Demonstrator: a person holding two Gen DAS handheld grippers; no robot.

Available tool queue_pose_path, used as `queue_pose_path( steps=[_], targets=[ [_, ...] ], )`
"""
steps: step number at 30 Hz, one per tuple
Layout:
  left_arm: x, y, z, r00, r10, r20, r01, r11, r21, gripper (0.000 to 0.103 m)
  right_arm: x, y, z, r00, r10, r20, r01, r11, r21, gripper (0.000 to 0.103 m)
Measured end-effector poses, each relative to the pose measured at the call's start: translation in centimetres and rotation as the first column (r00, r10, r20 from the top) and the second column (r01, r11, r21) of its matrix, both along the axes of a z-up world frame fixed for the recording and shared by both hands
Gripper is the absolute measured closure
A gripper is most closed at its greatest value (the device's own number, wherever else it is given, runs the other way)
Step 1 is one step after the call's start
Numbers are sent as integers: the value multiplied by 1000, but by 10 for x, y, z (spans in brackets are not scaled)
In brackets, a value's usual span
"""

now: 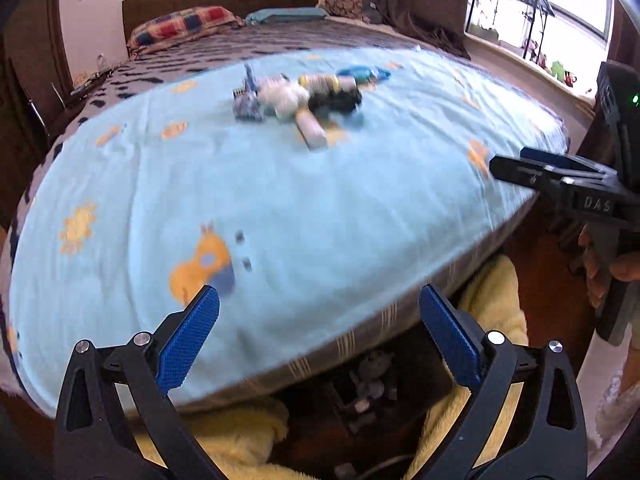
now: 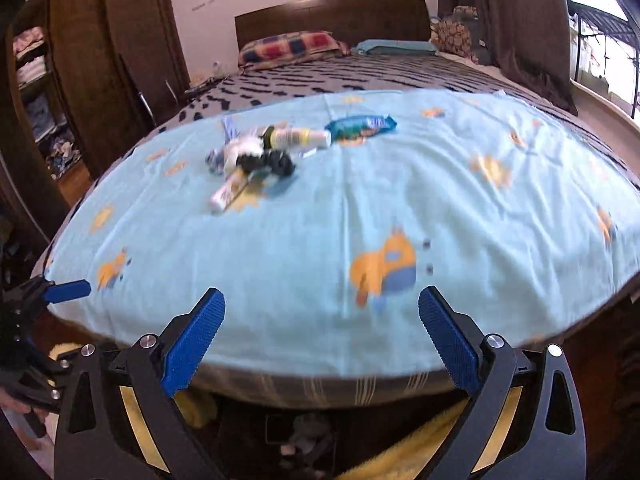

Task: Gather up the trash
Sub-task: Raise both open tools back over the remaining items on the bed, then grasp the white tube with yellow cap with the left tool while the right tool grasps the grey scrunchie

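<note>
A small heap of trash (image 1: 296,96) lies far back on the light blue cartoon sheet (image 1: 320,208). It includes a blue wrapper (image 2: 360,126), a pale bottle (image 2: 298,138), a black crumpled piece (image 2: 276,162), white crumpled paper (image 2: 240,152) and a tube (image 2: 228,194). My left gripper (image 1: 319,292) hangs open over the bed's near edge, nothing between its blue pads. My right gripper (image 2: 320,294) is likewise open and empty above the near edge. Each shows in the other's view: the right gripper (image 1: 520,168) at the right, the left gripper (image 2: 68,290) at the left.
Below the bed's edge sits a dark container (image 1: 368,384) with greyish bits, flanked by yellow fluffy fabric (image 1: 492,300). Pillows (image 2: 288,46) and a headboard lie at the far end. A wardrobe (image 2: 80,80) stands left, a window and rack (image 1: 520,8) right.
</note>
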State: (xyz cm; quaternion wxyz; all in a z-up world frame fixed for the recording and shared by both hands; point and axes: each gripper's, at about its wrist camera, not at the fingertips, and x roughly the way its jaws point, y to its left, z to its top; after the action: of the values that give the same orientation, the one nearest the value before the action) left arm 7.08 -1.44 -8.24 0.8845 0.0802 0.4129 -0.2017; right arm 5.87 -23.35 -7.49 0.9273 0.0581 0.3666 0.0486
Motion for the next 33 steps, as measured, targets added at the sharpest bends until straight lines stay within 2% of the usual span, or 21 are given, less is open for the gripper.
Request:
queue_pose_path(
  steps=[4,7,10,14,19,21,25,26,28,33],
  targets=[
    [25,-9,11,999,18,30,-17,1000,-11,8,18,1,-3,1000,5,8,-6,1000,19,5],
    [46,-21,11,999,12,32,-11,1000,-27,8,45,-2,-6,1000,4,-5,-3,998,56,5],
    [68,-33,5,1000,13,27,-12,1000,-19,9,65,-2,-7,1000,-5,-6,6,999,54,5],
    [100,-47,0,999,38,15,-38,999,-16,18,83,-3,-7,1000,-15,-5,15,999,45,5],
    [131,-60,-11,998,56,-14,-56,998,2,38,96,-3,-4,1000,-11,0,11,1000,22,6],
    [142,-64,-17,998,60,-34,-60,998,11,49,99,-4,-3,1000,-7,4,7,1000,24,6],
    [154,-66,-23,997,62,-43,-61,998,11,64,106,-4,-2,1000,3,4,-4,999,37,10],
    [156,-65,-22,997,61,-44,-61,998,8,74,108,-2,-2,1000,10,4,-10,999,39,10],
    [159,-59,-21,996,65,-54,-66,998,-10,85,111,3,-2,1000,27,2,-27,999,40,13],
    [157,-39,-17,996,77,-45,-77,997,-7,85,119,30,-10,996,89,-15,-88,996,22,16]
  ],
)
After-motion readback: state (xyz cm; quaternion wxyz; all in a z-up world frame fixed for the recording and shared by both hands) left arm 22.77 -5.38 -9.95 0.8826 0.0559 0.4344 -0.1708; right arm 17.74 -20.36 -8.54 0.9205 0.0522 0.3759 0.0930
